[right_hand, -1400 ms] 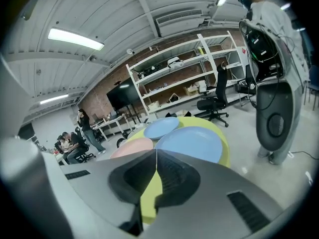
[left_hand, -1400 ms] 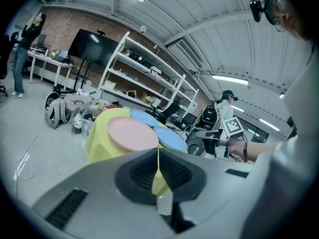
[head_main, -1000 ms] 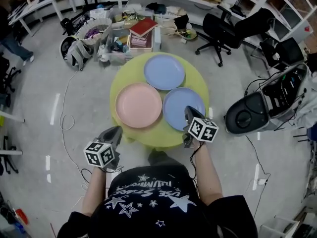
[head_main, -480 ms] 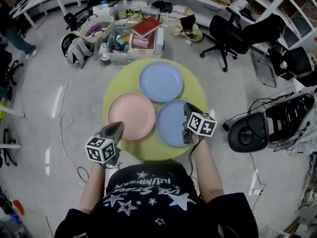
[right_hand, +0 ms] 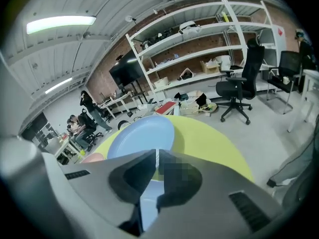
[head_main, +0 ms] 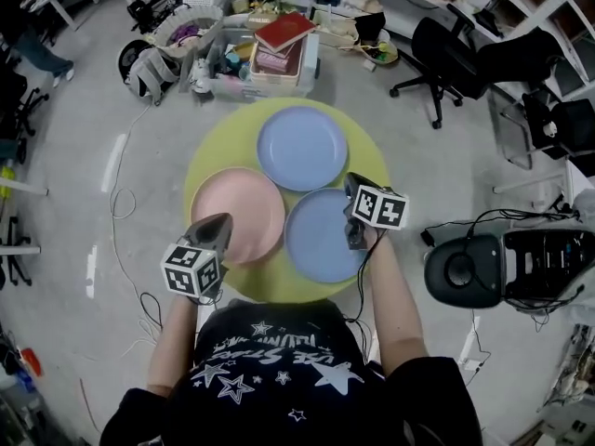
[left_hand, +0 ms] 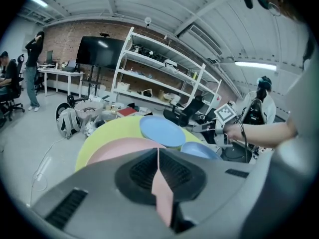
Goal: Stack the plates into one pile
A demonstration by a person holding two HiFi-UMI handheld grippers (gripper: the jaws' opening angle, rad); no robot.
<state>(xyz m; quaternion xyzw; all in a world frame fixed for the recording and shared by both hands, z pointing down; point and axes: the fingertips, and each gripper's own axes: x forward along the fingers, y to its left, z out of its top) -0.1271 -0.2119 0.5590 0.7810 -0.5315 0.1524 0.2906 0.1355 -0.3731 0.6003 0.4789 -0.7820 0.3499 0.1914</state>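
While pink plate [head_main: 237, 214] (near-left edge), far blue plate [head_main: 302, 147] and near-right blue plate [head_main: 321, 235] lie unstacked on desk [head_main: 367, 161], step looks like approach. Left tool [head_main: 223, 219], right tool [head_main: 351, 180] both pinched together, empty. Next: spread jaws, take plate rim.

Head view:
- The left gripper [head_main: 221, 219] covers the near rim of the pink plate [head_main: 237, 207].
- The right gripper [head_main: 352, 180] and its marker cube [head_main: 380, 208] cover the right rim of the near blue plate [head_main: 316, 235].
- The table's [head_main: 209, 156] near edge runs under the shirt [head_main: 270, 360].
- Bins [head_main: 232, 68] sit beyond the far edge. Apart from a red book [head_main: 290, 31], their contents are too small to sort.
- A person [head_main: 28, 49] in the top-left corner is cut off by the picture's edge.

Left gripper view: the gripper's own body blocks the pink plate's near half. Only a sliver of the near blue plate shows.

Right gripper view: the pink plate is a sliver at the left. The near blue plate shows only through the gap beneath the jaws.
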